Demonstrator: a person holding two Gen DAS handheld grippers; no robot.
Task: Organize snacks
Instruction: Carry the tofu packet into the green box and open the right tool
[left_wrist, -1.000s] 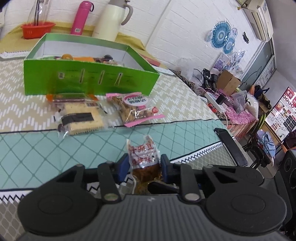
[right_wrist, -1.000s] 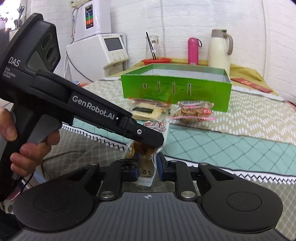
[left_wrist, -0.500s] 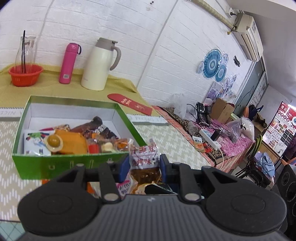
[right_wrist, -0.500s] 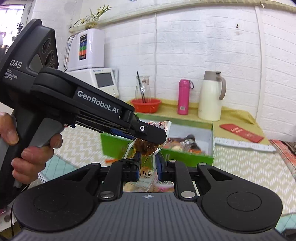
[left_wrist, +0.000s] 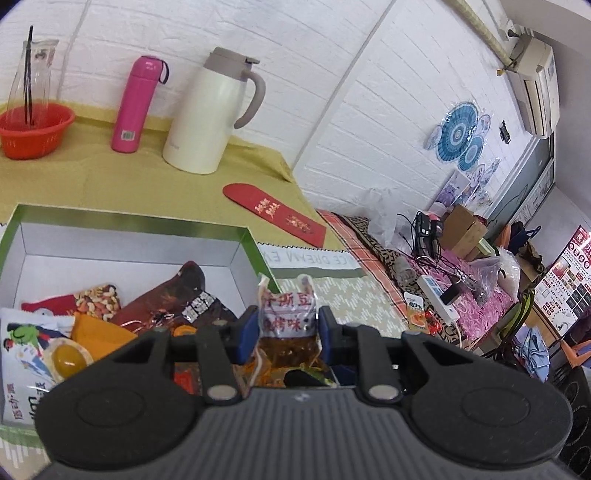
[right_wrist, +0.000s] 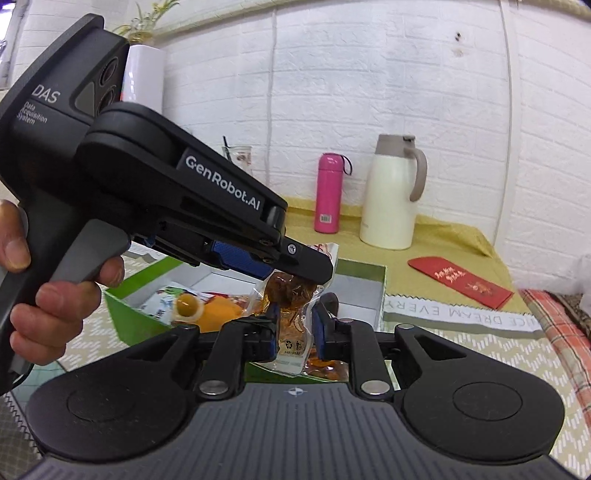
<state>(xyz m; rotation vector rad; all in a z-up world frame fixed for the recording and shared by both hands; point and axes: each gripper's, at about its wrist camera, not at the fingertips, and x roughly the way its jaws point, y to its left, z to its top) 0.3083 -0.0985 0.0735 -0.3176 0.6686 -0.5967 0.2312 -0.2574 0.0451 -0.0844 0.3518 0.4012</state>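
Note:
A clear snack packet (left_wrist: 287, 325) with brown food and red print is held by both grippers. My left gripper (left_wrist: 286, 332) is shut on its upper part. My right gripper (right_wrist: 294, 325) is shut on its lower part (right_wrist: 293, 332). The left gripper body (right_wrist: 192, 192) crosses the right wrist view from the left. The packet hangs over the right end of the open green box (left_wrist: 255, 251), which holds several snack packets (left_wrist: 170, 299). The box also shows in the right wrist view (right_wrist: 122, 306).
A cream jug (left_wrist: 210, 110), pink flask (left_wrist: 136, 103) and red basket (left_wrist: 33, 129) stand on the yellow cloth behind the box. A red envelope (left_wrist: 273, 214) lies to the right. A cluttered side table (left_wrist: 443, 280) is further right.
Both grippers lifted the packet off the table and carried it forward, from in front of the box to above the box's right end. The two packets in front of the box dropped out of view.

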